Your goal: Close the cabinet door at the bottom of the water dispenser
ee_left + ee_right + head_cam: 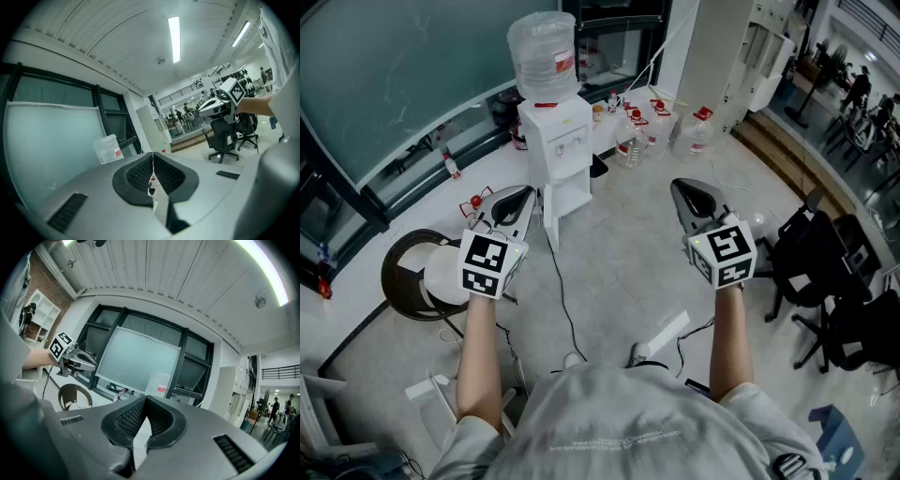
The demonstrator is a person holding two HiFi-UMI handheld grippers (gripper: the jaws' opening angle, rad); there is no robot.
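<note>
The left gripper [153,155] is clenched, its pads pressed together with nothing between them. The right gripper [145,400] is also clenched and empty. The head view shows both held in the air in front of the water dispenser [555,141], the left one nearer to it. Only this view shows the cabinet door [550,220] at the bottom of the dispenser, and it stands open. The left gripper view shows just the bottle [108,148] on top of the dispenser, and office chairs [222,138] far to the dispenser's right.
</note>
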